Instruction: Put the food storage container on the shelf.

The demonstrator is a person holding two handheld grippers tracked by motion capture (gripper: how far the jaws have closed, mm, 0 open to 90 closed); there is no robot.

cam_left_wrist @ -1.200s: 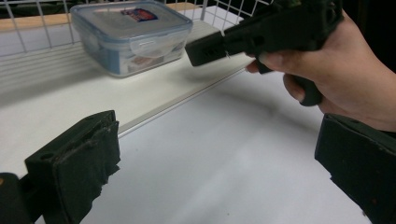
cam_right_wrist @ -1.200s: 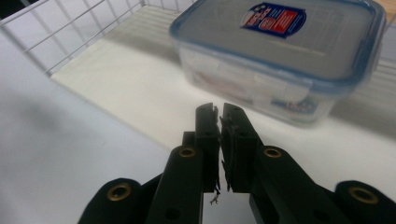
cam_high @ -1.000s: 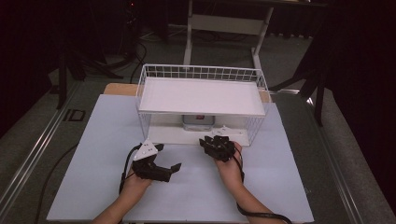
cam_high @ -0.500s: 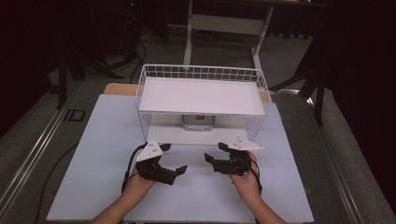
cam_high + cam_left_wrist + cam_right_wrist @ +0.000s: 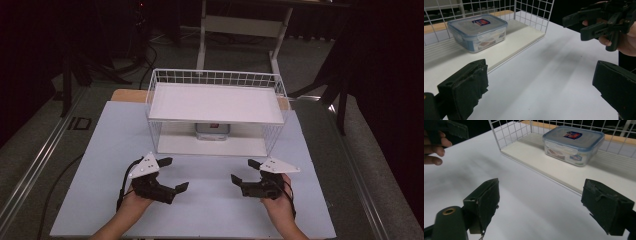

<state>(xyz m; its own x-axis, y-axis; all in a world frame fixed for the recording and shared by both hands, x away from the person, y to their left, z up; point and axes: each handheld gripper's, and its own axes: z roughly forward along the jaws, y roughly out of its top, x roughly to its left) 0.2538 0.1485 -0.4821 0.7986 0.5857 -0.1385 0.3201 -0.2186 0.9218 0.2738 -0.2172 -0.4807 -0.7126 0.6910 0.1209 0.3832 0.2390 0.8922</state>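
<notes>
White tabletop [image 5: 210,210], dark room behind | left gripper [image 5: 172,175] near edge, jaws wide apart, nothing between | right gripper [image 5: 242,171] opposite it, jaws just opened wide, nothing between | farther: wire rack [image 5: 216,77], clear lidded box [image 5: 212,131] on lower shelf, well apart from both grippers

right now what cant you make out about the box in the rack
- Container, high view: the wire rack's upper shelf covers most of it, so its shape is lost there.
- Contents, left gripper view: the frosted wall blurs what is inside.
- Lid label, right gripper view: print too small to read.
- Far side of the container: faces away in both gripper views.
</notes>
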